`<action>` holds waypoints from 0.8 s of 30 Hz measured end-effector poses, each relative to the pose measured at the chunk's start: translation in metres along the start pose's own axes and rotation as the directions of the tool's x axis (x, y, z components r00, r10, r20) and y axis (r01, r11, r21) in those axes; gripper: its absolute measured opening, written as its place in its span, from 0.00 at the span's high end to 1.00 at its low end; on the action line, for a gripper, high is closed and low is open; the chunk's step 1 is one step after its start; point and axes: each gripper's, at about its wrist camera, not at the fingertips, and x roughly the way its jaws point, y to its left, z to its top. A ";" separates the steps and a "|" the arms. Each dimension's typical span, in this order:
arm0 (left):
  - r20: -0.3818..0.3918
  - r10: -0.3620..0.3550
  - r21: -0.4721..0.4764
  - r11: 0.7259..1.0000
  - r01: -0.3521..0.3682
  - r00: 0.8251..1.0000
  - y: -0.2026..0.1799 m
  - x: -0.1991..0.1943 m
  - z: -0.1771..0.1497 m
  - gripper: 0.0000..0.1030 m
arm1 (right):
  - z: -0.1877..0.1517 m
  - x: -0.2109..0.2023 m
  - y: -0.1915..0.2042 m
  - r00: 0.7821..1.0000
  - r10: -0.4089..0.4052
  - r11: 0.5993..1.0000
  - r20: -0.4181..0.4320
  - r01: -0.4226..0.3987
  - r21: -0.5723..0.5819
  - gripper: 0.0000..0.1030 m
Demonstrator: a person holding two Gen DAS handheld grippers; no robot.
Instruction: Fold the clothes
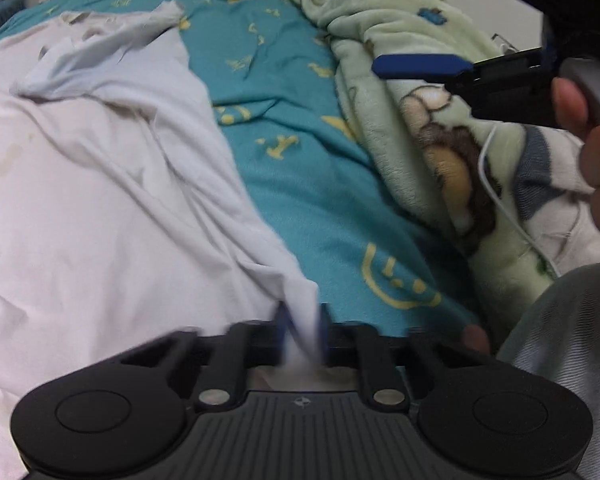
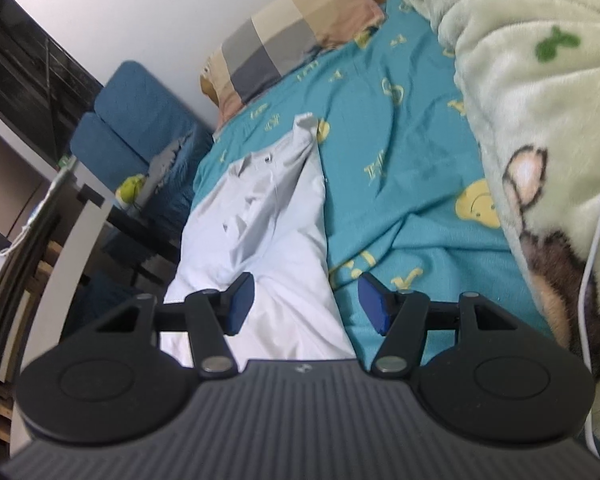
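A white shirt [image 1: 92,200] lies crumpled across the left half of a teal bedsheet [image 1: 308,168]. My left gripper [image 1: 302,334] is shut on the shirt's near edge, and cloth is pinched between its blue pads. In the left wrist view my right gripper [image 1: 380,24] hovers open at the upper right, held by a hand [image 1: 596,152]. In the right wrist view the right gripper [image 2: 306,300] stands open above the white shirt [image 2: 268,216], its blue pads wide apart with nothing between them. The shirt's collar end [image 2: 306,126] points toward the pillow.
A green fleece blanket [image 1: 432,120] with cartoon prints is heaped along the right side, with a white cable [image 1: 496,192] across it. A checked pillow [image 2: 292,36] lies at the bed's head. A blue chair [image 2: 140,120] and a dark shelf [image 2: 28,80] stand beyond the bed's left edge.
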 end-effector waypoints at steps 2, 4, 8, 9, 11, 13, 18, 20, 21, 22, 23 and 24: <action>0.010 -0.032 -0.037 0.999 0.032 0.999 0.008 -0.011 0.003 0.96 | -0.001 -0.001 -0.001 1.000 0.009 1.000 0.004 -0.009 0.003 0.41; 0.031 -0.086 -0.091 0.992 0.088 0.996 0.019 -0.031 0.008 0.96 | -0.002 -0.002 -0.001 1.000 0.013 1.000 0.008 -0.013 0.010 0.41; 0.057 -0.150 -0.221 0.962 0.159 0.987 0.062 -0.076 0.013 0.96 | -0.003 -0.001 -0.001 1.000 0.018 1.000 0.002 -0.018 0.014 0.41; 0.052 -0.136 -0.257 0.955 0.145 0.989 0.076 -0.083 0.012 0.96 | -0.003 0.000 0.000 1.000 0.019 1.000 -0.002 -0.019 0.011 0.41; 0.038 -0.108 -0.327 0.938 0.114 0.993 0.103 -0.096 0.010 0.96 | -0.004 0.003 0.003 1.000 0.017 1.000 -0.010 -0.017 0.002 0.41; 0.001 -0.070 -0.358 0.932 0.066 0.998 0.119 -0.091 0.007 0.95 | -0.005 0.006 0.006 1.000 0.012 1.000 -0.023 -0.013 -0.013 0.41; -0.095 0.017 -0.421 0.905 -0.056 0.995 0.157 -0.079 -0.001 0.94 | -0.007 0.017 0.010 0.998 -0.002 1.000 -0.070 0.000 -0.028 0.41; -0.083 0.002 -0.392 0.919 -0.034 0.997 0.151 -0.081 0.003 0.80 | -0.007 0.022 0.012 0.996 -0.007 0.999 -0.089 0.005 -0.033 0.41; -0.067 0.000 -0.376 0.926 -0.026 0.998 0.147 -0.085 0.005 0.75 | -0.008 0.024 0.013 0.995 -0.010 0.999 -0.099 0.007 -0.036 0.41; -0.051 -0.002 -0.359 0.933 -0.017 0.999 0.143 -0.088 0.008 0.70 | -0.008 0.027 0.014 0.994 -0.013 0.999 -0.108 0.009 -0.038 0.41; -0.032 -0.005 -0.333 0.943 -0.005 0.999 0.138 -0.092 0.010 0.65 | -0.007 0.031 0.014 0.993 -0.014 1.000 -0.121 0.010 -0.030 0.41; -0.014 -0.010 -0.304 0.953 0.005 1.000 0.132 -0.096 0.012 0.62 | -0.003 0.039 0.013 0.990 -0.009 1.000 -0.139 0.009 -0.004 0.41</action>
